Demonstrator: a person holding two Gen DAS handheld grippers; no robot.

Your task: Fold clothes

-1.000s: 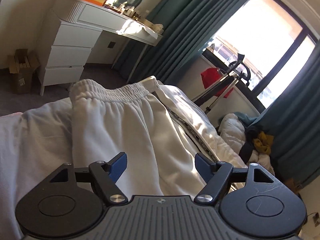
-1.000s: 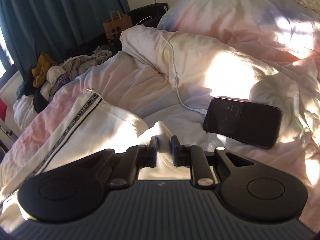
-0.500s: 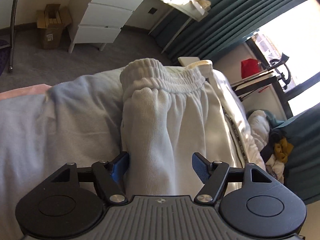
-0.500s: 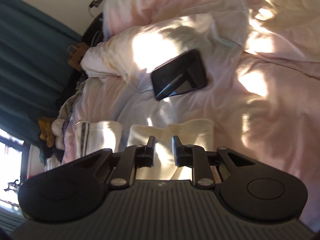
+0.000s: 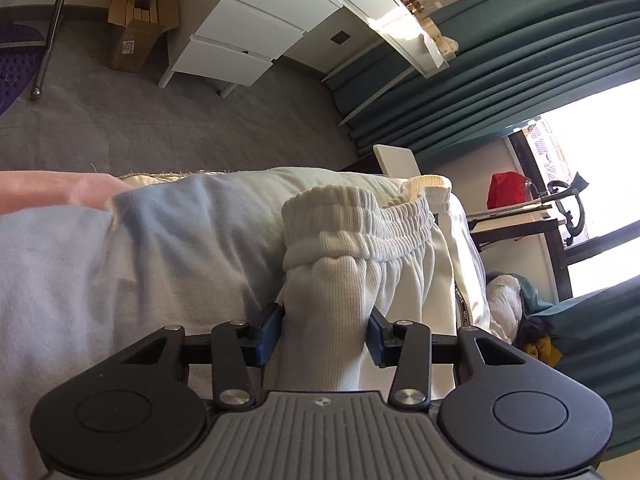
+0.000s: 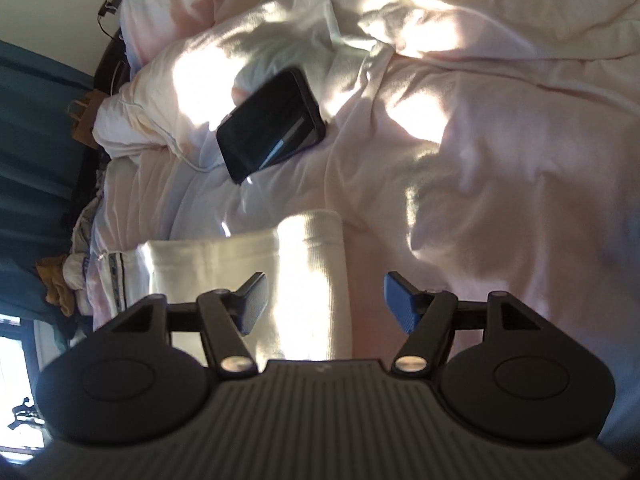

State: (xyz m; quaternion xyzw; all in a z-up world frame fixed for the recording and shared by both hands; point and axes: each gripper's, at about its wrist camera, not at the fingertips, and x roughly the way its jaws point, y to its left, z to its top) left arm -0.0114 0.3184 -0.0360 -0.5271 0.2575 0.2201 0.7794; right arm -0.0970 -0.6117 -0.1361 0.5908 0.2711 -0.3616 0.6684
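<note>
Now my left fingers (image 5: 323, 334) pinch a bunched ridge of the white ribbed cotton sweatpants (image 5: 352, 280) just below the elastic waistband, on the rumpled pale bed (image 5: 120, 272). To the right, my right fingers (image 6: 326, 304) stand spread, holding nothing, over the cuffed leg end. Soft, limp cloth; I judge seams and waistband the surest places to grip.

Cream ribbed trousers (image 5: 352, 280) carry a black patterned side stripe (image 6: 116, 276); the duvet (image 6: 500, 140) is pale pink, the phone (image 6: 272, 124) black, curtains (image 5: 500, 80) teal.
</note>
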